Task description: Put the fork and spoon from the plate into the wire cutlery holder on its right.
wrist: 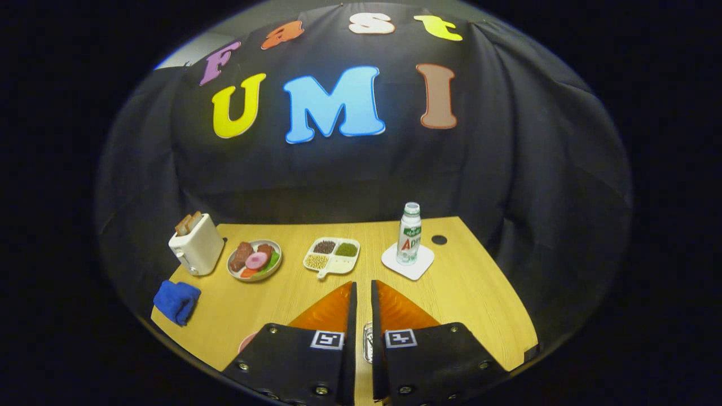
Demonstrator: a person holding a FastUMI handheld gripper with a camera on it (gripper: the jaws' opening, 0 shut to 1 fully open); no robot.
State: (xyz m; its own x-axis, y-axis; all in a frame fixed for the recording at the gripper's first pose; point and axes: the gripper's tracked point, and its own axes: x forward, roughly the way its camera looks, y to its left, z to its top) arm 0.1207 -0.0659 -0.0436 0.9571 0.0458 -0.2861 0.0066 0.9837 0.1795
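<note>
With the hand-held gripper (361,293) narrowed to a thin gap holding nothing above the counter (479,293), the plate (246,341) rim and wire cutlery holder (368,341) sit below its 2 fingers, so tip down and open first.

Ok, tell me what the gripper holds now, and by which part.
Cannot tell. The gripper has its jaws almost shut; something silvery shows low in the narrow gap, too hidden to name or call gripped.
</note>
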